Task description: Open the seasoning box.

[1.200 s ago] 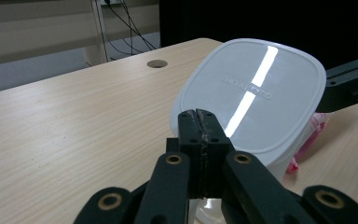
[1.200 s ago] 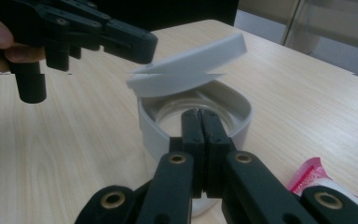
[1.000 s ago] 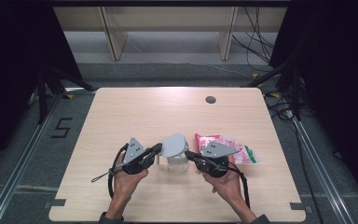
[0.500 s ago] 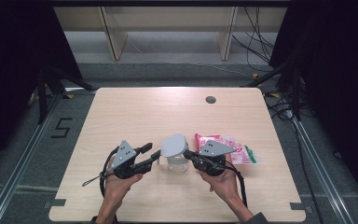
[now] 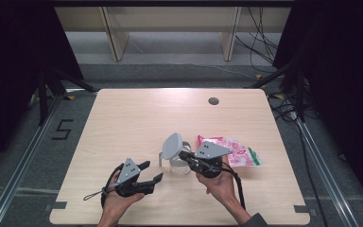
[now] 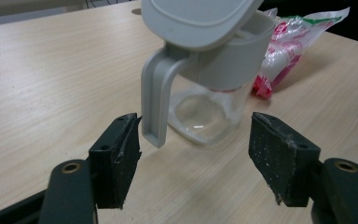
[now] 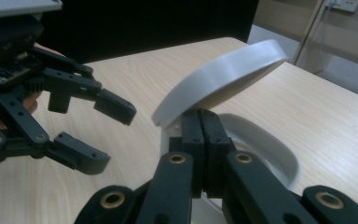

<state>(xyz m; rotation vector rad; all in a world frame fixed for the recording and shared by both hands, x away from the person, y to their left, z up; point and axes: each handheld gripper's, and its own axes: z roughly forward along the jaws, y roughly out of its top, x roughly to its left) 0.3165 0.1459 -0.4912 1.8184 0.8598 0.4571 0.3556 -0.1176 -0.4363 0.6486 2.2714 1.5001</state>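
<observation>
Scene: I look down on a pale wooden bench (image 5: pixel 137 118) from the high view, with both of my hand-held claws low in the frame, near its front edge.

Jug: a clear plastic jug (image 5: pixel 178 163) with a grey collar and grey handle stands upright at lower centre of the high view; in the left claw view (image 6: pixel 205 112) it sits at upper centre, its handle hanging toward the left side of the frame.

Lid: the grey hinged lid (image 5: pixel 172 145) is tipped up off the mouth, leaning toward the left of the high view; in the right claw view (image 7: pixel 223 77) it slants across the upper middle.

Right claw: my right claw (image 5: pixel 185 156) reaches in from the right of the jug, jaws pressed together at the jug's rim just under the raised lid (image 7: pixel 200 130); whether rim or hinge sits between the pads I cannot tell.

Left claw: my left claw (image 5: pixel 150 171) sits lower left of the jug, clear of it, and its jaws have just been opening; they stand apart with nothing between them (image 6: pixel 193 149), the handle's tip just beyond the left pad.

Packet: a pink, white and green plastic packet (image 5: pixel 234 152) lies flat on the bench just right of the jug, behind my right claw.

Bench hole: a dark round grommet (image 5: pixel 213 100) sits toward the far edge, upper centre.
</observation>
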